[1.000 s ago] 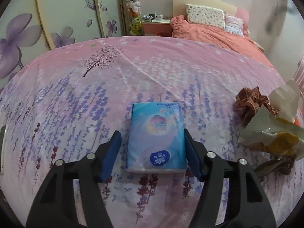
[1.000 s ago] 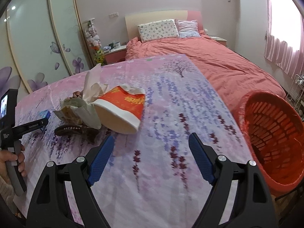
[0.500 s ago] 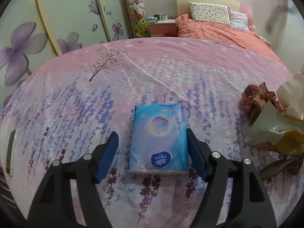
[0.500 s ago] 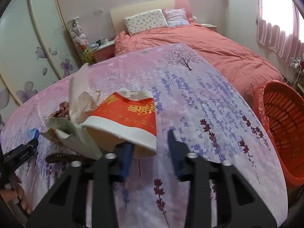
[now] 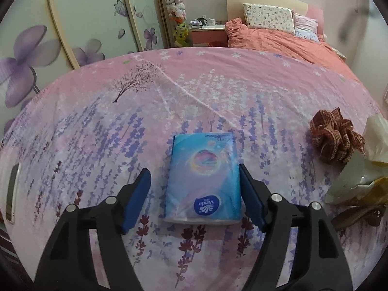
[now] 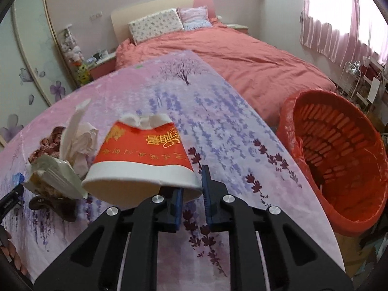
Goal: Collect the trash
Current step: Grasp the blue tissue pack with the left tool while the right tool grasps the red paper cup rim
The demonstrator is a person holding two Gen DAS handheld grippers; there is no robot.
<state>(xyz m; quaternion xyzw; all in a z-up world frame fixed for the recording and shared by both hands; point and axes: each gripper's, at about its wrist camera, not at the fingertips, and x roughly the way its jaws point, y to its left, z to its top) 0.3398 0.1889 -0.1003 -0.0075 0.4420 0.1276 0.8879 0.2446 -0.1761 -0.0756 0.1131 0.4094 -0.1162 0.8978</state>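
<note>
A red and white paper cup lies on its side on the floral cloth, and my right gripper is shut on its rim. Left of the cup lies crumpled tissue and a torn wrapper. A red plastic basket lined with a red bag stands off the cloth's right edge. My left gripper is open, its fingers on either side of a blue tissue pack that lies flat. The wrapper pile also shows in the left wrist view.
A brown checked hair scrunchie lies right of the tissue pack. A dark hair clip lies by the wrapper. A phone lies at the cloth's left edge. A bed with a coral quilt stands behind.
My right gripper moved forward to the cup and closed on its rim. My left gripper stayed open around the tissue pack and drew back slightly.
</note>
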